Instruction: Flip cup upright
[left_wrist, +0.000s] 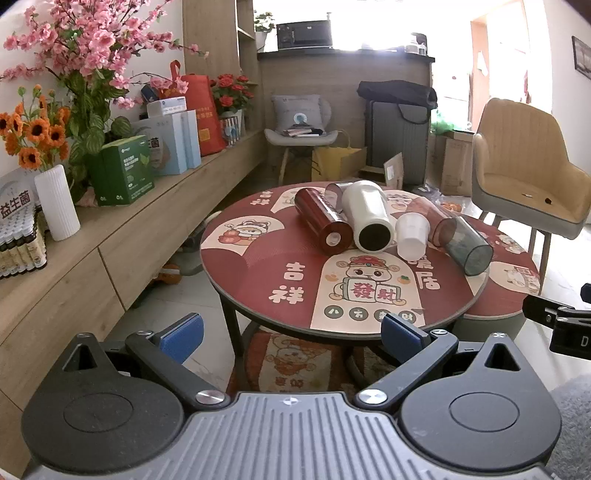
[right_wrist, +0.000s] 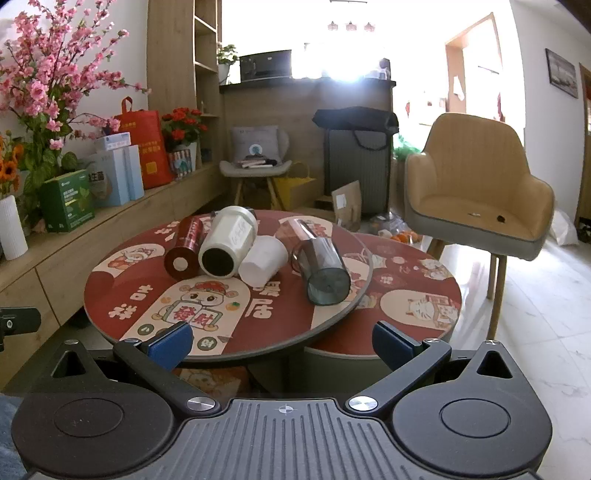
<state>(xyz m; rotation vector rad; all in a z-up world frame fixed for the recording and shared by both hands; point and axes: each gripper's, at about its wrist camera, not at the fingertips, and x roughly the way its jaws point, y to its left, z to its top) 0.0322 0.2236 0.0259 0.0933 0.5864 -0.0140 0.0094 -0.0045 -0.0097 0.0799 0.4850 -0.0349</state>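
Round red bench (right_wrist: 129, 295), printed with cartoon figures, carries four vessels, all lying on their sides in a rough row near the far-centre. A lower round stool-like top (right_wrist: 413, 295) of the same pattern sits just beside it on the right.

Largest to smallest:
- White tumbler (right_wrist: 225, 243): on its side, dark end facing the cameras; interior not readable. Touching the dark red cup on its left.
- Smoky clear cup (right_wrist: 321, 266): on its side, base toward the cameras, near the bench's right edge. Looks empty.
- Dark red cup (right_wrist: 186, 247): on its side, base toward the cameras; contents hidden.
- Small white plastic cup (right_wrist: 262, 264): tipped over, leaning against the white tumbler; contents not visible.

Left gripper (left_wrist: 291, 332): blue-padded fingers (left_wrist: 181, 334) wide apart, holding nothing, short of the bench's near edge. Right gripper (right_wrist: 282, 343): fingers (right_wrist: 170, 345) likewise spread and unloaded, well back from the cups.

Risks, as I judge them: cylinders on their sides roll freely; a nudge to the smoky cup could send it off the right edge. The red cup, tumbler and plastic cup touch, so grasping one may shove its neighbours. The thin plastic cup would crush under a hard squeeze.
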